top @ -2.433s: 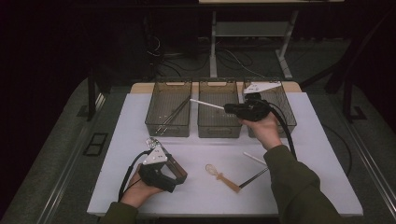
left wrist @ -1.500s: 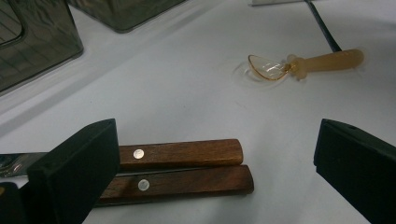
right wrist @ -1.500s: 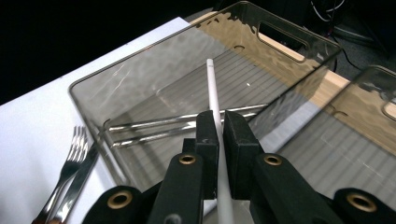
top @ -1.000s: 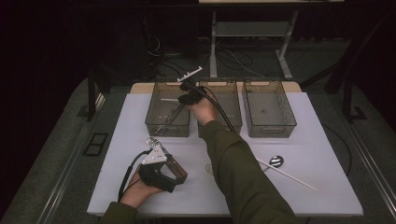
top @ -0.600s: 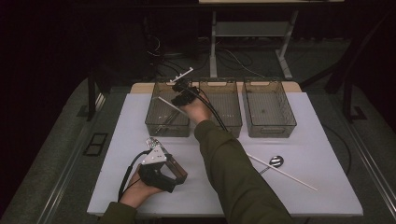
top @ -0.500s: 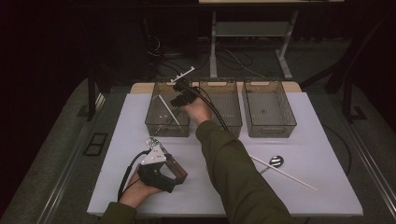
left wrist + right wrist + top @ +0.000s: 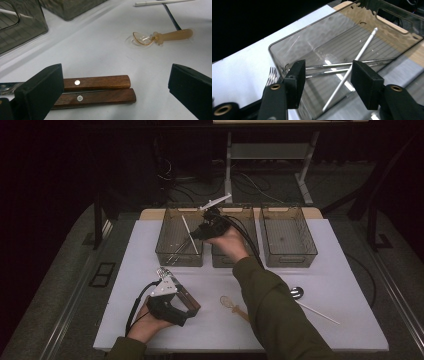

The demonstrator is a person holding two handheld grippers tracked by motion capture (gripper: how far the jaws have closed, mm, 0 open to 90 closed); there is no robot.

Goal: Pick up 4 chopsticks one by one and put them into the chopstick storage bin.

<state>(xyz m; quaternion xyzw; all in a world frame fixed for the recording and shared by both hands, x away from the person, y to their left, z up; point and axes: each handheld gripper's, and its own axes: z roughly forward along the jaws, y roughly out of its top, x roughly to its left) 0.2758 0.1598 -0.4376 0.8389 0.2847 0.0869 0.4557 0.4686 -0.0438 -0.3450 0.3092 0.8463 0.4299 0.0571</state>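
Right claw [image 7: 325, 85] has just been opening, nothing between its jaws; the white stick [image 7: 189, 234] now leans in the 11 o'clock bin [image 7: 165, 251], sorted. Left claw [image 7: 112, 95] gapes, idle.

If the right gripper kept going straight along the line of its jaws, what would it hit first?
Most likely the white stick leaning in the left smoked-plastic bin. The right gripper has just been opening, nothing between its jaws, and points down into that bin. The metal utensils lie beneath the stick; depth is hard to judge.
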